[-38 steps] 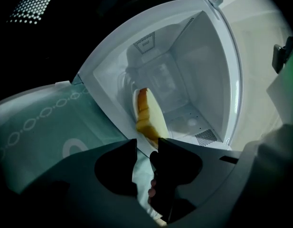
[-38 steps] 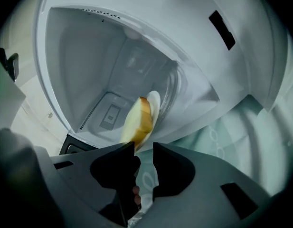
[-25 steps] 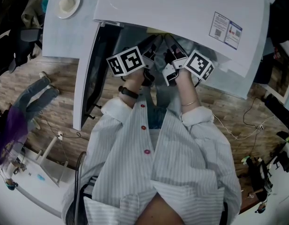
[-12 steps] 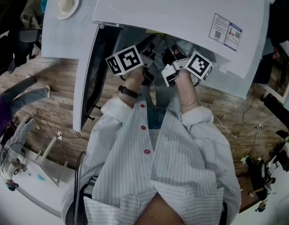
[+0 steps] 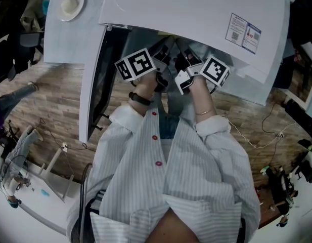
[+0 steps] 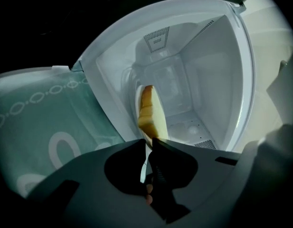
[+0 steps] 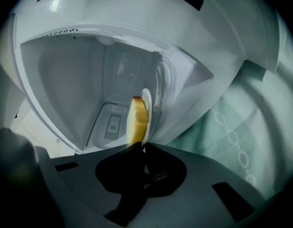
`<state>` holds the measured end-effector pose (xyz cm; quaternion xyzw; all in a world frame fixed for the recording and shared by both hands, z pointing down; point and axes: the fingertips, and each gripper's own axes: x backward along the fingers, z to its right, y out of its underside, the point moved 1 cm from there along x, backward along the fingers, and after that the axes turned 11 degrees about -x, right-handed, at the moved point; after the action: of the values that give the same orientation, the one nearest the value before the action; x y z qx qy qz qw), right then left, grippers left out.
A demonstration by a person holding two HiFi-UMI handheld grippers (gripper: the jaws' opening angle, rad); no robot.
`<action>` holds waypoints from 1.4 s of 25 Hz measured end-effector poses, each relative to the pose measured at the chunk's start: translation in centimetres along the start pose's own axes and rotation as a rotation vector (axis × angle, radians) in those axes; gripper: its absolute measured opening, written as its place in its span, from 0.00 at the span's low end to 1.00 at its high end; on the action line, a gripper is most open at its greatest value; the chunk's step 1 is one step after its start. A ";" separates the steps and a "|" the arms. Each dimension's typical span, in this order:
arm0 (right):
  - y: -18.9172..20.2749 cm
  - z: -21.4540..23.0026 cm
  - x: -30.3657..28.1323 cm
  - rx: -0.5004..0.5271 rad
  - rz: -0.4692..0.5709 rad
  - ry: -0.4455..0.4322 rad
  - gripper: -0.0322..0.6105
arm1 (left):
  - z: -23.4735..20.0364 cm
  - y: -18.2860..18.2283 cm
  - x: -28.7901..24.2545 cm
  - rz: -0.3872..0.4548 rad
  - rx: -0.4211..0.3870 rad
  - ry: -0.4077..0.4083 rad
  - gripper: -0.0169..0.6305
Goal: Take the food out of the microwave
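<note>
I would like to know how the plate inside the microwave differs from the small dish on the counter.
The plate is inside the open microwave, its rim between the jaws of the left gripper, which have just been closing, and the right gripper; the dish stands untouched on the counter. The plate carries golden-crusted bread; the dish holds something pale, too small to tell. Both are white.

A worktop [image 5: 64, 42] is seen from above in the head view, and it is covered by a cloth [image 6: 37, 113], which is shown in the gripper views as pale green and printed with white rings. A white microwave [image 5: 196, 14] is set directly on it, with its door [image 5: 97, 80] swung open beyond the worktop's near edge. A small white dish [image 5: 72, 4] holding something pale is placed near the microwave, apart from it, toward the far left corner.
</note>
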<state>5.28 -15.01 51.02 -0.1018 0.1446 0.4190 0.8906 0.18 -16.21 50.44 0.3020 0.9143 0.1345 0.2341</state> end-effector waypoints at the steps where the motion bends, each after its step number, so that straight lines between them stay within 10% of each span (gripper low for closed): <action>1: 0.0 0.1 0.0 0.002 0.004 0.007 0.12 | 0.1 0.1 0.0 0.000 0.004 0.000 0.10; 35: 0.2 0.3 0.5 -0.076 0.052 0.004 0.11 | 0.0 0.7 0.9 -0.006 0.073 0.026 0.09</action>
<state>5.51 -14.40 51.13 -0.1325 0.1330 0.4469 0.8747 -0.15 -15.09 50.36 0.3059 0.9223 0.1045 0.2116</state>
